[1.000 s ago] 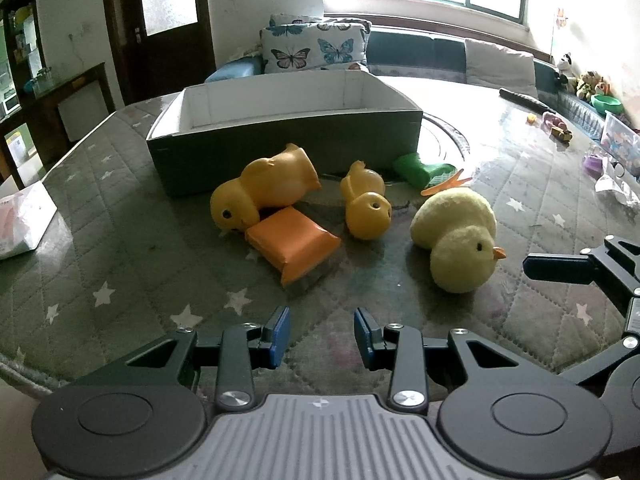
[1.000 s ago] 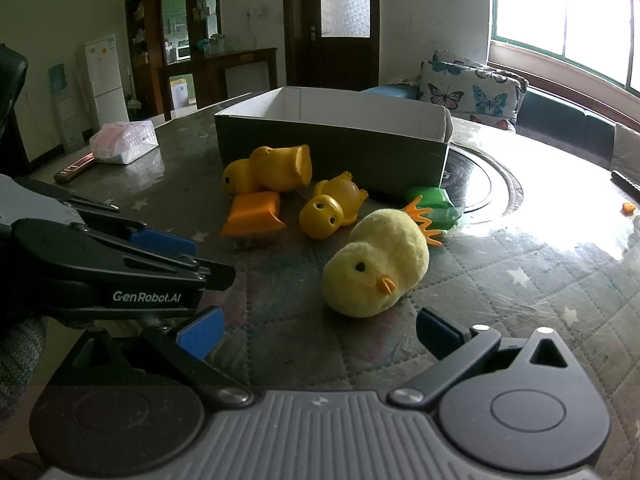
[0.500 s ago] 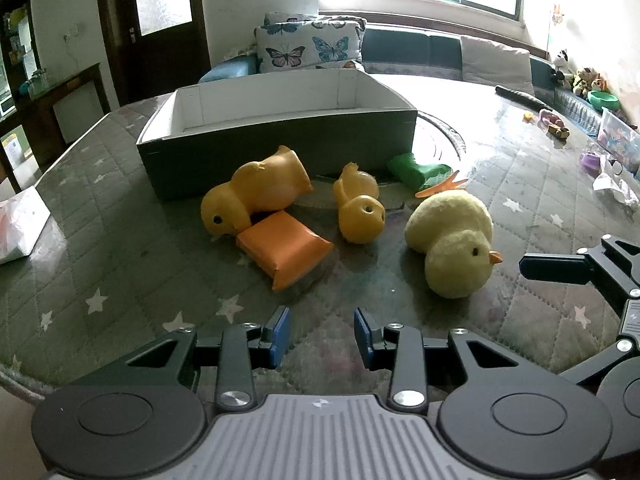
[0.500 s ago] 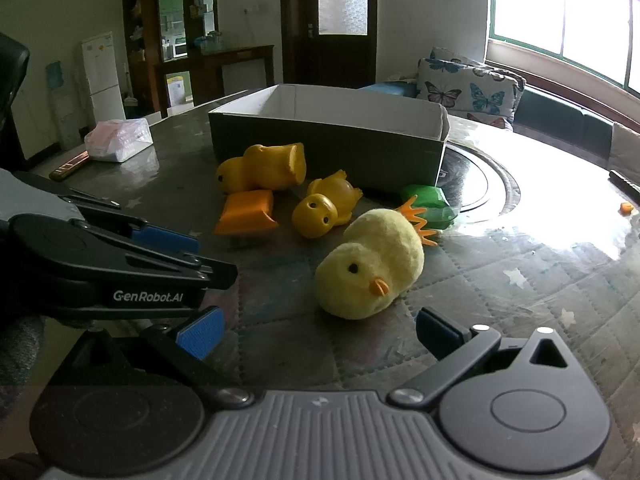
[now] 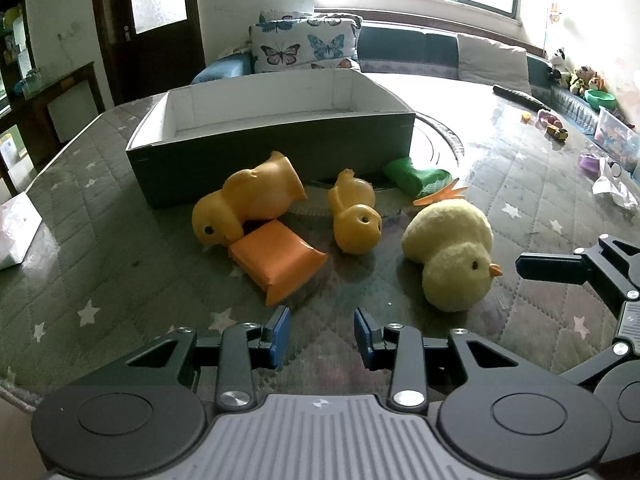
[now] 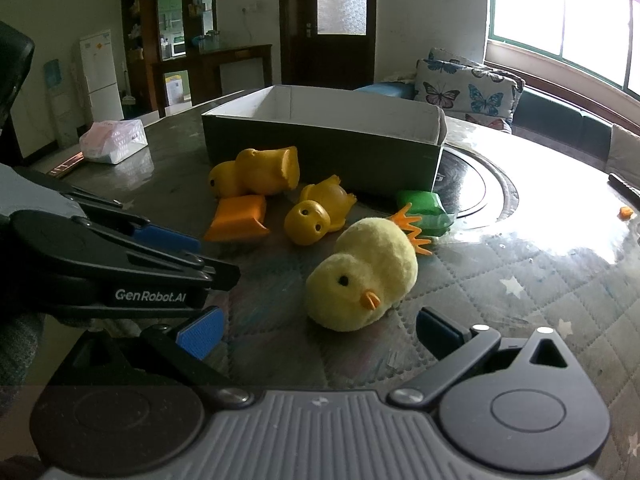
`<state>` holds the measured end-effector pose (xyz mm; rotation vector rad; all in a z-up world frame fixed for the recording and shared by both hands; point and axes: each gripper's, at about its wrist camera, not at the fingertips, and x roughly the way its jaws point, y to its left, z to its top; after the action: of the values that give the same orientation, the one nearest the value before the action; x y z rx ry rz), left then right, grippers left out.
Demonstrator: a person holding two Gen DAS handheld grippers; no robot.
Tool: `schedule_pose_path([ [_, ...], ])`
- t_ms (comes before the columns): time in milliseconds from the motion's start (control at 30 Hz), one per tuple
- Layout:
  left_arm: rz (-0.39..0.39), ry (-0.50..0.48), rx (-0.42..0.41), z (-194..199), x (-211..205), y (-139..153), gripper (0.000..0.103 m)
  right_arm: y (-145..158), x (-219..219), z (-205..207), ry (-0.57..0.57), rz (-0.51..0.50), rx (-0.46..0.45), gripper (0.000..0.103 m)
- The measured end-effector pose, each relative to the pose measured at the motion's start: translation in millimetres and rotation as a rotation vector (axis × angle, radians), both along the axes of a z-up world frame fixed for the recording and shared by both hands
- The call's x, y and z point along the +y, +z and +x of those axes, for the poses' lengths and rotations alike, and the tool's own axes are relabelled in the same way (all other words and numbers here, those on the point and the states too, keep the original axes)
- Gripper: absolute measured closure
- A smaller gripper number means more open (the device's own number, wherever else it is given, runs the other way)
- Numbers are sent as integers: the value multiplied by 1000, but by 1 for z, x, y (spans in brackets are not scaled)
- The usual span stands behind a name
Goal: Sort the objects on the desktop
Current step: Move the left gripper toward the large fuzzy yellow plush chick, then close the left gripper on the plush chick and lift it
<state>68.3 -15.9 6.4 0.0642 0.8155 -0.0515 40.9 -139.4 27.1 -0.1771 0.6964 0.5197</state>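
An open grey box [image 5: 280,148] [image 6: 320,140] with a white inside stands on the table. In front of it lie a large rubber duck [image 5: 248,204] [image 6: 256,172], an orange packet [image 5: 278,262] [image 6: 238,224], a small rubber duck [image 5: 356,220] [image 6: 318,214], a green packet [image 5: 414,178] [image 6: 424,208] and a fluffy yellow chick [image 5: 452,256] [image 6: 364,274]. My left gripper [image 5: 320,334] is open and empty, just short of the orange packet. My right gripper [image 6: 316,330] is open and empty, with the chick just ahead of its jaws.
The quilted star-patterned table cover [image 5: 100,260] runs to the near edge. A white tissue pack [image 6: 114,146] lies at the left. Small toys and a plastic bin [image 5: 612,140] sit at the far right. A sofa with butterfly cushions [image 5: 304,46] stands behind.
Both grippers have moved a little closer to the toys. The jaws of both have stayed open and the toys have not moved.
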Motion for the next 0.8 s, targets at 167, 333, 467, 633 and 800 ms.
schedule_pose_path([
  [167,-2,-7,4,2,-1,1,64,0,0,4,1,0,3,0],
  [333,-5,-14,8,4,-1,2,64,0,-1,8,-3,4,5,0],
  [467,-9,-20,10,5,-1,3,64,0,-2,12,-4,11,6,0],
  [633,-22,-32,10,8,1,6,64,-1,-3,16,-5,19,8,0],
  [800,-43,-54,0,10,2,12,64,-1,-4,20,-2,29,5,1],
])
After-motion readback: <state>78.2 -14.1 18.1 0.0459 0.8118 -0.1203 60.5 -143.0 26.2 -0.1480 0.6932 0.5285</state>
